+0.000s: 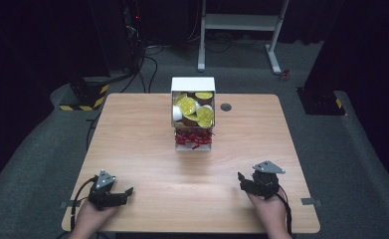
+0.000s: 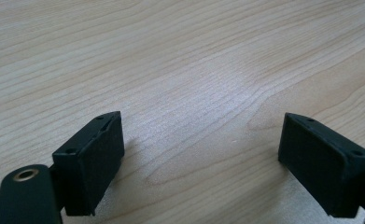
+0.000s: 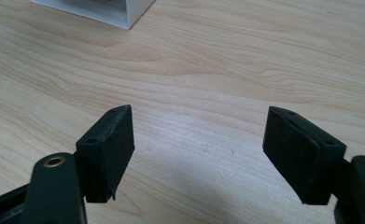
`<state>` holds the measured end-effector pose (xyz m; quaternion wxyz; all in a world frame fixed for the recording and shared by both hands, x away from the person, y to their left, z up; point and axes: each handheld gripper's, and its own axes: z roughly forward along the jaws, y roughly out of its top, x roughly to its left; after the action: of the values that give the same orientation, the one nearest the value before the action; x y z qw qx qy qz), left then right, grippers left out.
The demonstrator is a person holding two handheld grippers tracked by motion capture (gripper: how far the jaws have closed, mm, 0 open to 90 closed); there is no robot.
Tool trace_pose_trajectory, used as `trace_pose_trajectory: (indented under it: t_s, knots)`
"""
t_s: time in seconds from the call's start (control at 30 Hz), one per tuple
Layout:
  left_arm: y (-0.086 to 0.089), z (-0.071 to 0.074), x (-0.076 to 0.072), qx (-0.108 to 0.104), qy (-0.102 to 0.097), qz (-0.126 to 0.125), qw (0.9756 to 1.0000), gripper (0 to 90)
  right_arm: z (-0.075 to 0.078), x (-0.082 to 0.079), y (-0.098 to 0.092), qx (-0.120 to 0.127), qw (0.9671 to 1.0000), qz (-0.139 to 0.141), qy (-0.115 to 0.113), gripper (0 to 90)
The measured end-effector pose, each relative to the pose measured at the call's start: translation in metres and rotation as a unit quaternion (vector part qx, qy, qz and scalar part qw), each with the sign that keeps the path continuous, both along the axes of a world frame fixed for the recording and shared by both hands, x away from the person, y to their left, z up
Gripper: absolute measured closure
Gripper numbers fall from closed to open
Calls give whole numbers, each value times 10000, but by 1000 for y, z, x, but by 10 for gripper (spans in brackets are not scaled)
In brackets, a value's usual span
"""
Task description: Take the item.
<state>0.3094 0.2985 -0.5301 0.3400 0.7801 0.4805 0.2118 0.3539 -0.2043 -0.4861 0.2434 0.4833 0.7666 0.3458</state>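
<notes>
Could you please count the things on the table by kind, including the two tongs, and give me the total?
White box: 1
Bunch of red shredded paper in the box: 1
Yellow-lidded cups in the box: at least 4 show; some are hidden
Tongs: 2, left tongs and right tongs, both open and empty
Total: at least 8

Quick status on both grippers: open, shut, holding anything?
Left gripper: open, nothing between the jaws, bare table under it.
Right gripper: open, holding nothing, short of the white box.
</notes>
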Motion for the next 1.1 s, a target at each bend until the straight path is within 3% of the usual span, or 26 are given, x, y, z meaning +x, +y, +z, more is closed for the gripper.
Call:
trace_pose_trajectory:
  t_s: [0.37, 1.1]
  knots:
    - [0, 0, 0, 0, 0, 1, 10000, 146, 6, 4, 12, 97, 9995, 268, -142, 283]
    - [0, 0, 0, 2, -7, -1, 10000, 145, 19, 31, 34, 345, 9986, 366, -135, 312]
